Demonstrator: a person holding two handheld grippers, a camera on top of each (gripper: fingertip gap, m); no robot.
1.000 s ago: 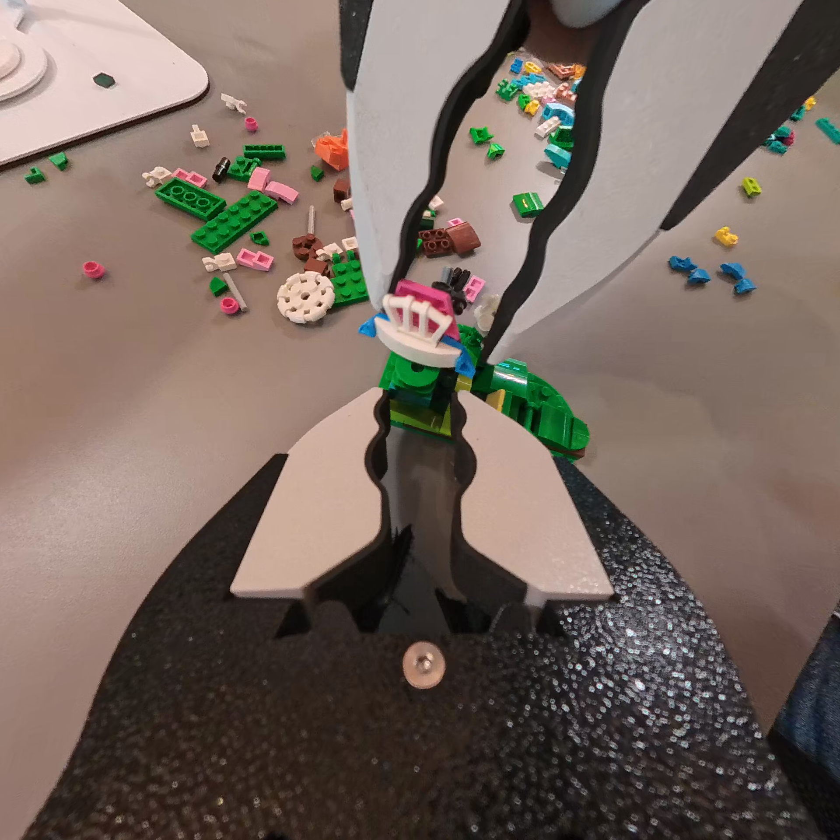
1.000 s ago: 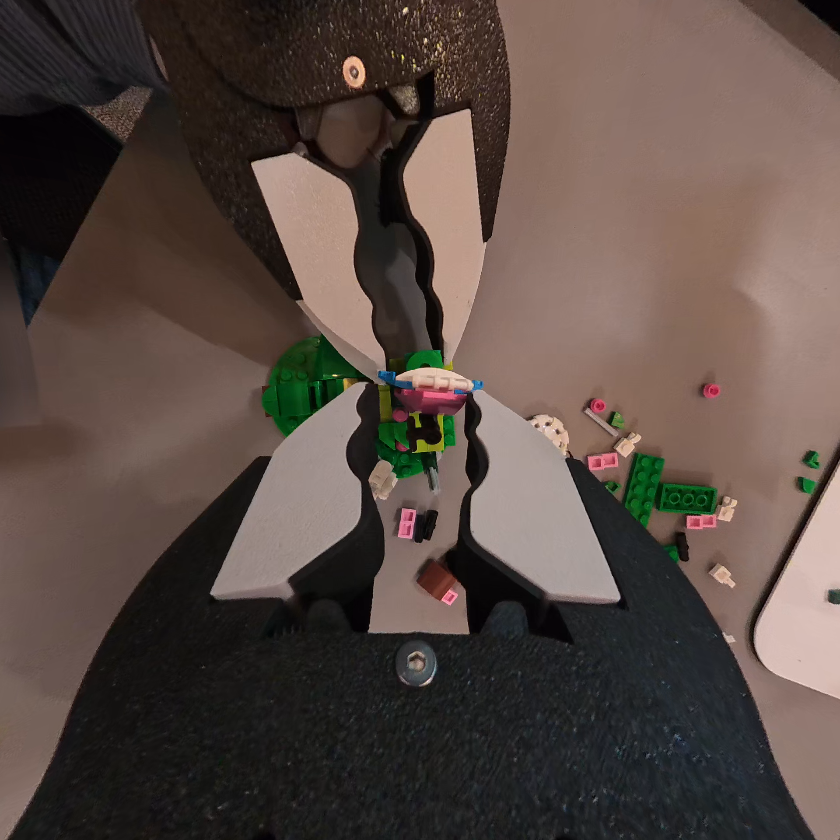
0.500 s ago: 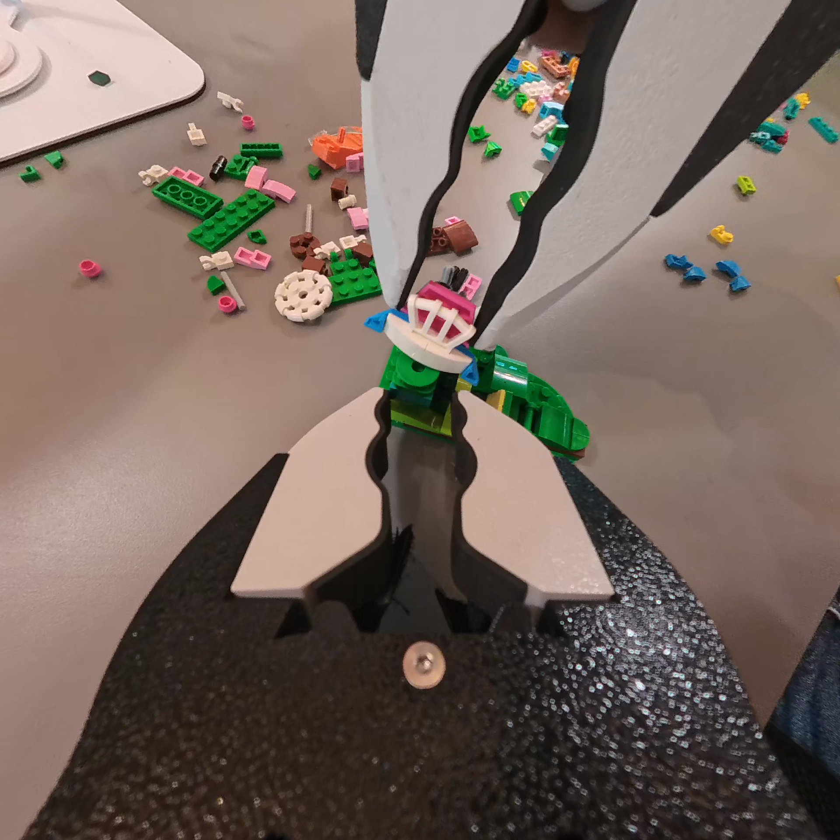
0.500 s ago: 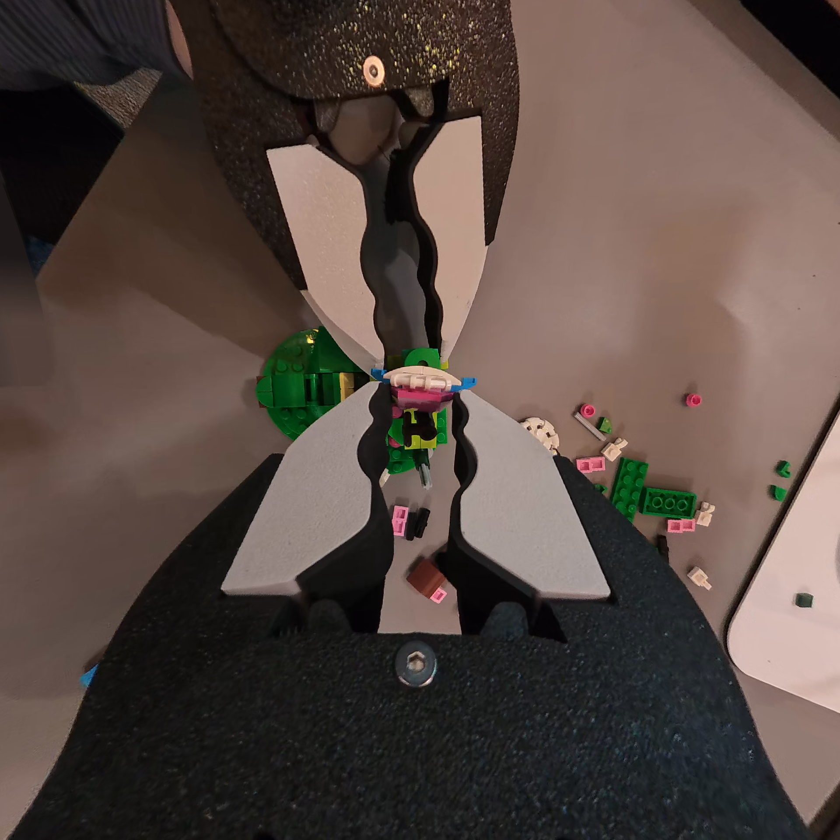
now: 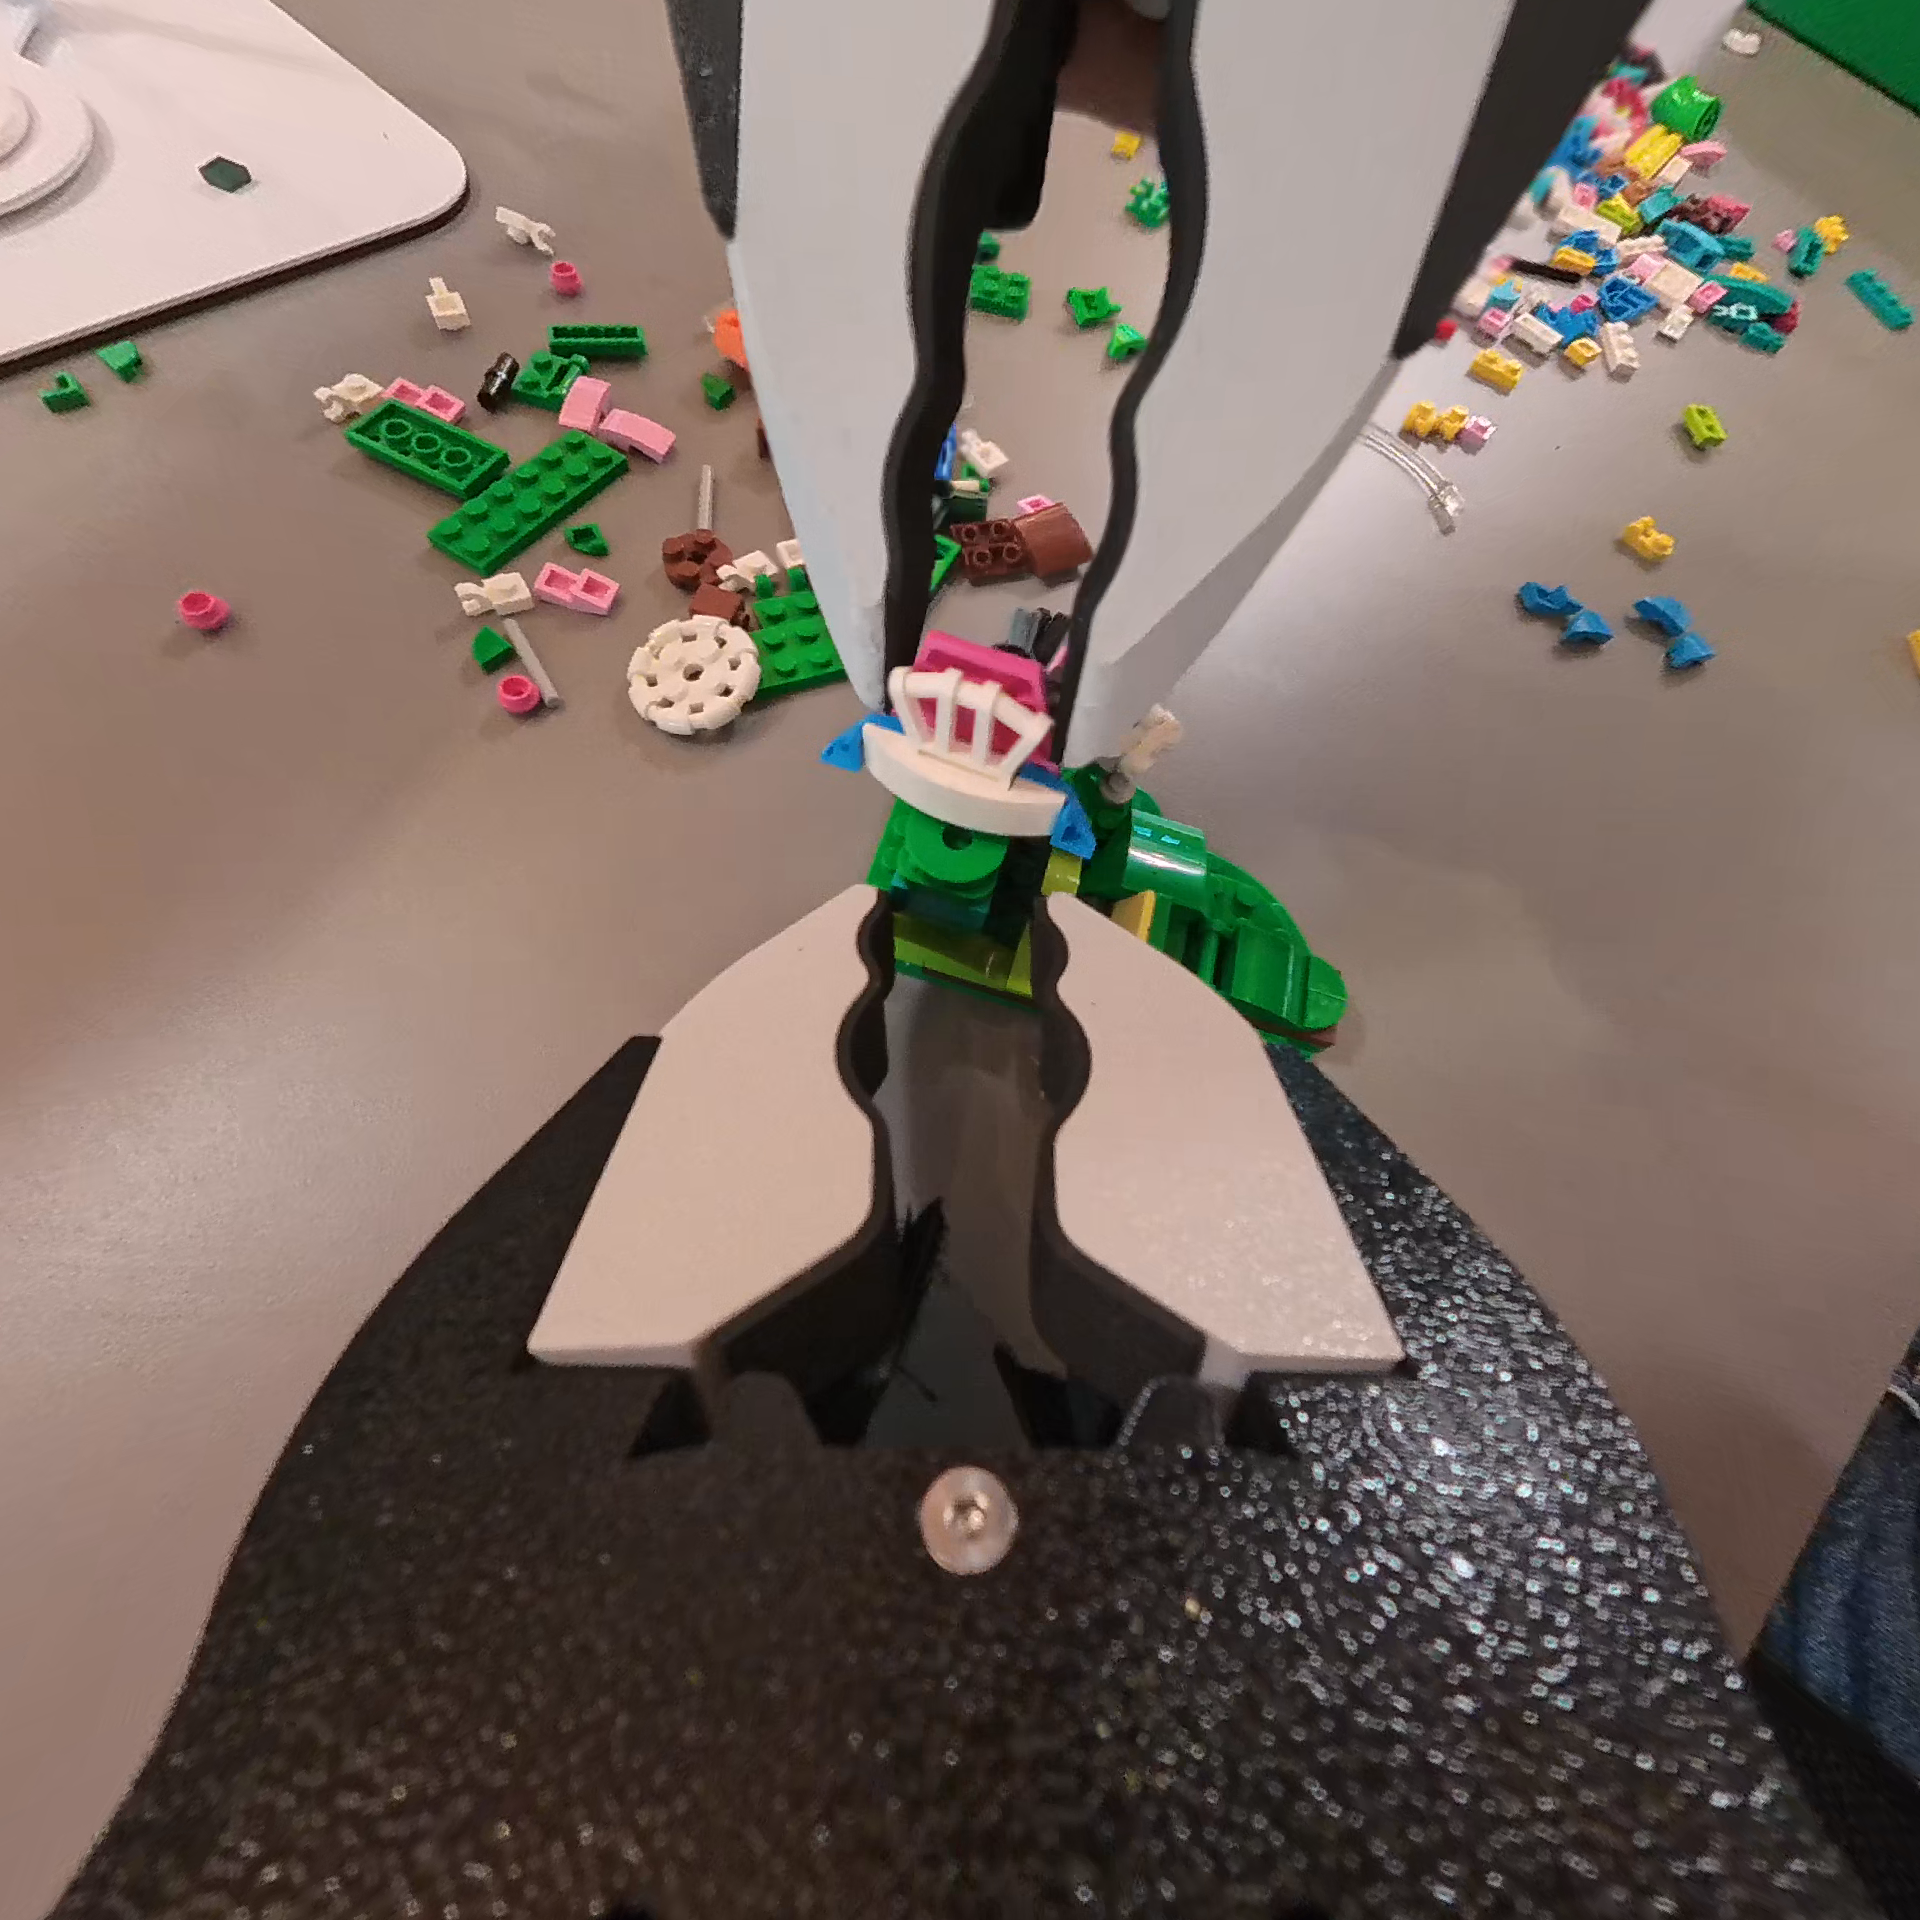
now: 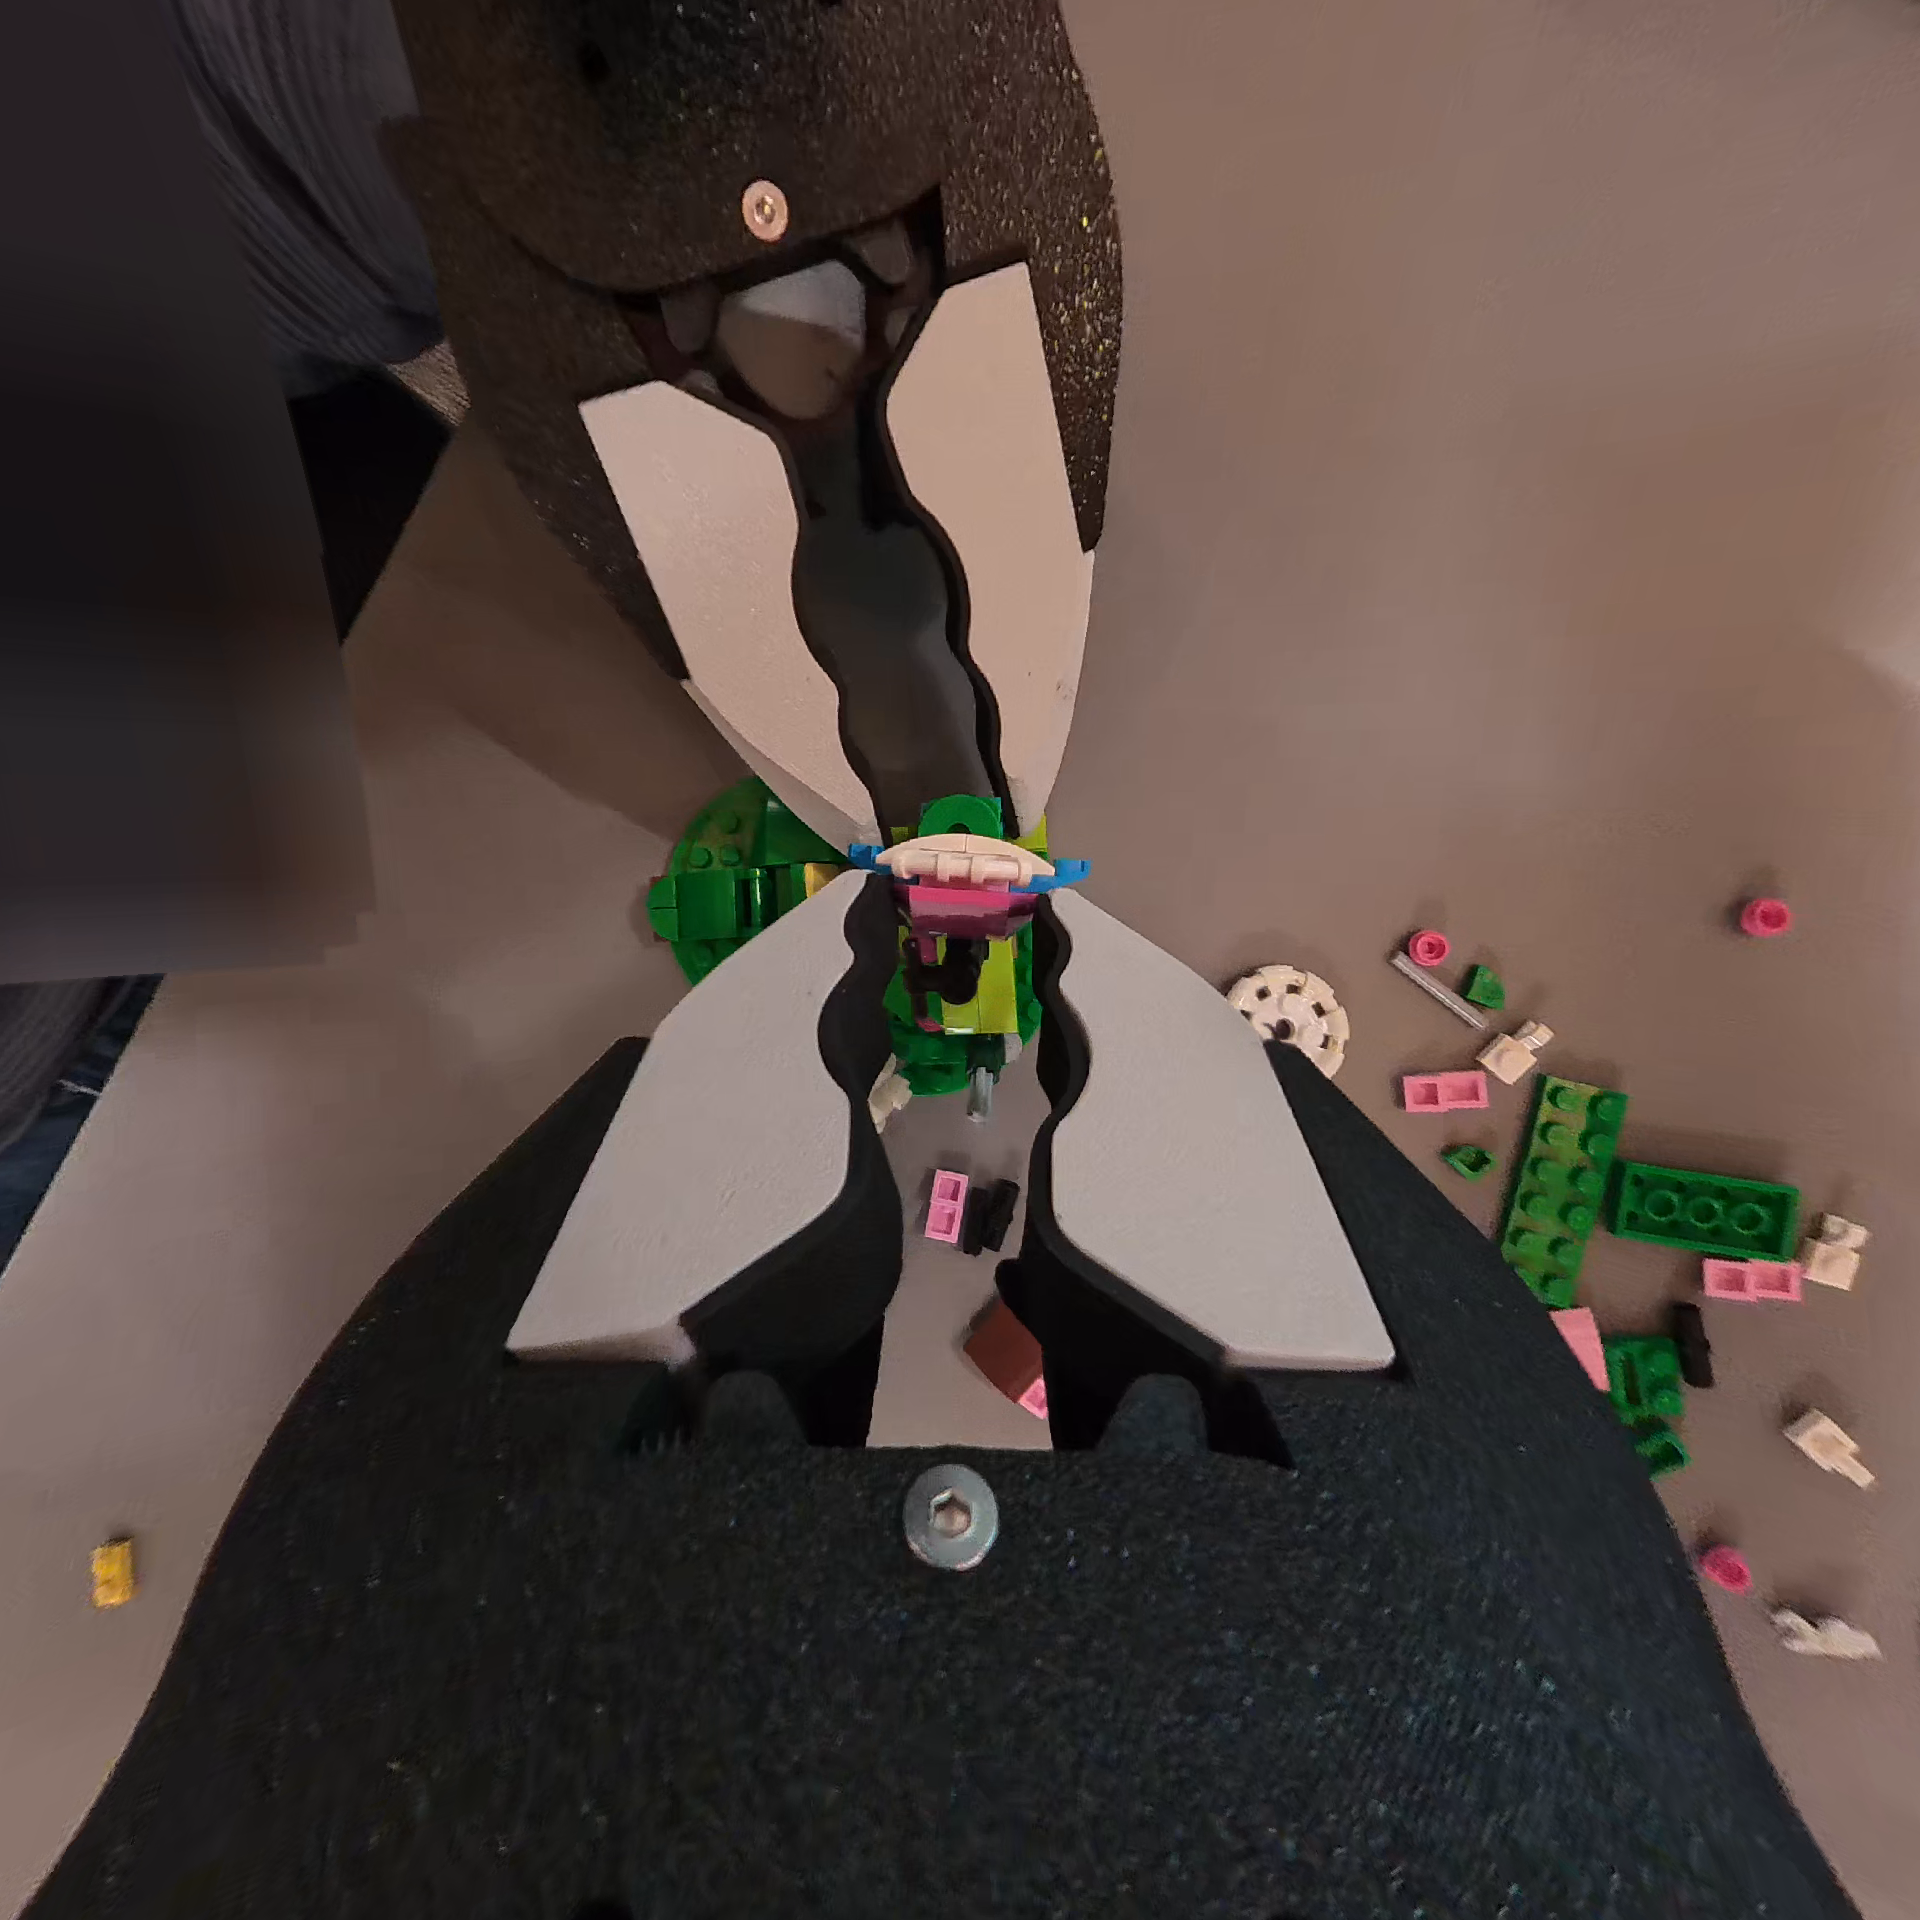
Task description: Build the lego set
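Work stands partway — my left claw (image 5: 961, 914) pinches the green model (image 5: 1049, 904) on the surface (image 5: 1558, 987), while my right claw (image 6: 961, 883) grips the pink-and-white piece (image 5: 961, 743) directly above the model. Loose bricks (image 5: 530, 499) beyond the model remain — much left, I judge.

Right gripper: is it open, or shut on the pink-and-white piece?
Shut on it. The right gripper's fingertips press both sides of the pink-and-white piece, held over the green build.

Grey-brown bench (image 5: 312, 935); green model (image 5: 1195, 914) topped by a white-and-pink piece (image 5: 961, 743); pale grey fingers (image 5: 727, 1143) with black inner pads and speckled black bodies.
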